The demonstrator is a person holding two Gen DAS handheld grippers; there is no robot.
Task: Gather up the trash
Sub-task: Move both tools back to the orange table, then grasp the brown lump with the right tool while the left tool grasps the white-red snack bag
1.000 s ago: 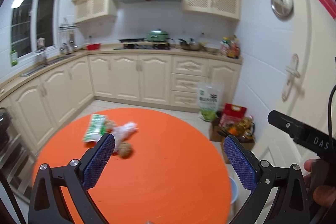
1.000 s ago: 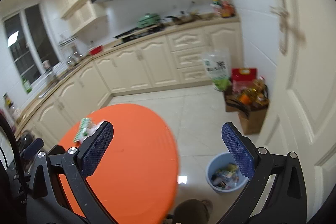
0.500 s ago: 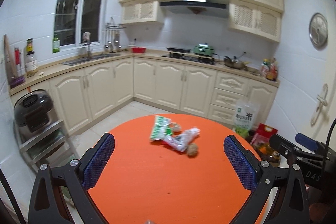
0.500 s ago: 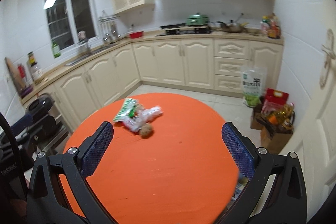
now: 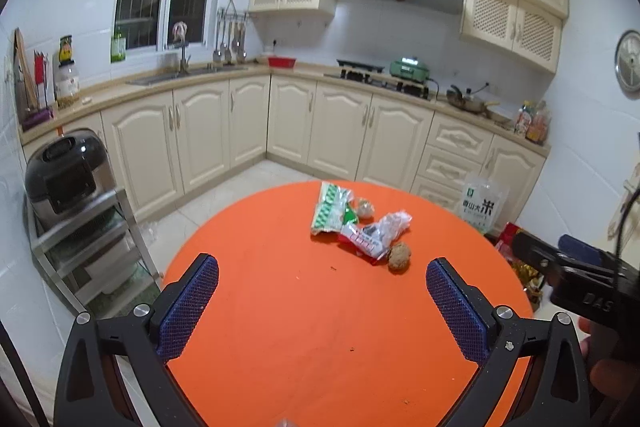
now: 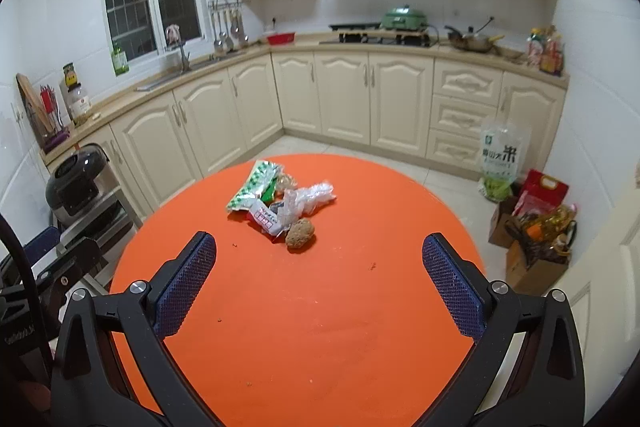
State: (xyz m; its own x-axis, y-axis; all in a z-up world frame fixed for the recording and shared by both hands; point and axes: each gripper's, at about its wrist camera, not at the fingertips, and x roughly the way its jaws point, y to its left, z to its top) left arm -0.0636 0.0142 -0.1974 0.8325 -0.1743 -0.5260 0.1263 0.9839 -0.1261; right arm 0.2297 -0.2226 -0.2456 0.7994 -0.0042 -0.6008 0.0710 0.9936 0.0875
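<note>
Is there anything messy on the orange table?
Yes. A small heap of trash sits on the far half of the orange table: a green-and-white wrapper, crumpled clear plastic and a brown crumpled ball. Tiny crumbs are scattered nearer.

Both grippers were up and level, side by side, pointing forward. The left gripper (image 5: pixel 322 305) had its jaws spread wide — blue textured pads (image 5: pixel 188 305) well apart, nothing between them. The right gripper (image 6: pixel 320 283) matched it: jaws fully spread, pads (image 6: pixel 454 285) facing each other across an empty gap. From the left wrist view, the right gripper's black body (image 5: pixel 576 281) sat just off to the right, with a bit of the person's hand (image 5: pixel 608 373) wrapped under it at the frame's edge. From the right wrist view, the left gripper's body (image 6: pixel 60 267) showed low on the left — the hand on it could not be made out.
</note>
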